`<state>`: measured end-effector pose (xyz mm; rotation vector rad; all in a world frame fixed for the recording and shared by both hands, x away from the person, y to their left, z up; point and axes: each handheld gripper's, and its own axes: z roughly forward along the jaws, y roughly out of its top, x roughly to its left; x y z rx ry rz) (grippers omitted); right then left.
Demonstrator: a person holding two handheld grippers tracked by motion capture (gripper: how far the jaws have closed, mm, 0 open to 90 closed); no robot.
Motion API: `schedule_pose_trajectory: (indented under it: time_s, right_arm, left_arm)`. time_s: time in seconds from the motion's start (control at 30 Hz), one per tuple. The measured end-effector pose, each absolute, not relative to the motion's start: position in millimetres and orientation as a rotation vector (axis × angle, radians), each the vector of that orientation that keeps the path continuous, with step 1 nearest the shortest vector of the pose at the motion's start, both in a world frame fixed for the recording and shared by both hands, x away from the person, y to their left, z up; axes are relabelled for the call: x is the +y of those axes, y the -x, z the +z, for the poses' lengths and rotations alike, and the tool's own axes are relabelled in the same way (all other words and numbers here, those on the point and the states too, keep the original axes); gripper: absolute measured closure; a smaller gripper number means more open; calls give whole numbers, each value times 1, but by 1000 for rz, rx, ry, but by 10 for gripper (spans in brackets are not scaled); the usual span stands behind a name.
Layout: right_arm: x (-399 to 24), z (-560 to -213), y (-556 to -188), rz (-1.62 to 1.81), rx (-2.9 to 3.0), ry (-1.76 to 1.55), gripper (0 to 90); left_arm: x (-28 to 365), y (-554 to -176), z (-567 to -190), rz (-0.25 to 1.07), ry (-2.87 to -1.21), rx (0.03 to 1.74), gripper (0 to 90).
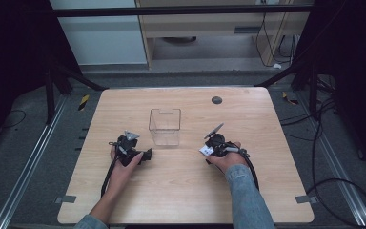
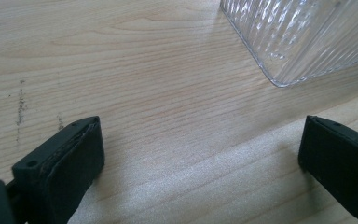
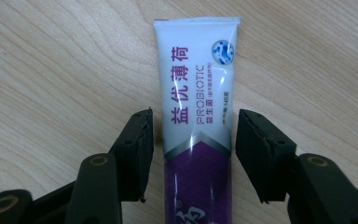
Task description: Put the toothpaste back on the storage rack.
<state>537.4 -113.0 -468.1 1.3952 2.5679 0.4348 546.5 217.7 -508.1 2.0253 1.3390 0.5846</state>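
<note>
A white and purple toothpaste tube (image 3: 196, 79) lies flat on the wooden table (image 1: 181, 191), its crimped end pointing away from my right gripper (image 3: 194, 135). That gripper is open, one jaw on each side of the tube with narrow gaps. In the high view the tube (image 1: 204, 150) peeks out under the right gripper (image 1: 208, 147), right of centre. A clear ribbed plastic container (image 1: 164, 126) stands upright mid-table. My left gripper (image 1: 147, 155) rests low beside its near left corner, open wide and empty (image 2: 198, 149); the container's corner (image 2: 303, 37) sits just ahead.
A small dark round disc (image 1: 216, 100) lies near the table's far edge. Black frame legs (image 1: 52, 86) and cables (image 1: 324, 143) flank the table on the floor. Bare wood stretches along the near side between the person's forearms.
</note>
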Motion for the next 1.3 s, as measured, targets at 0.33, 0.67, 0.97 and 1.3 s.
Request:
schedule_pose_trajectory:
  time_s: [0.33, 0.67, 0.97, 1.3]
  right_arm:
    - [-115, -471, -538, 431, 2565, -1403, 500]
    - [-117, -471, -539, 454, 2577, -1401, 543]
    - [-118, -471, -538, 462, 2589, -1380, 601]
    - [-119, -469, -537, 472, 2585, -1416, 688]
  left_arm:
    - [218, -547, -508, 582, -2026, 1337, 0]
    - [218, -547, -508, 581, -2028, 1335, 0]
    - [218, -547, -508, 580, -2028, 1335, 0]
    - [218, -547, -508, 580, -2028, 1335, 0]
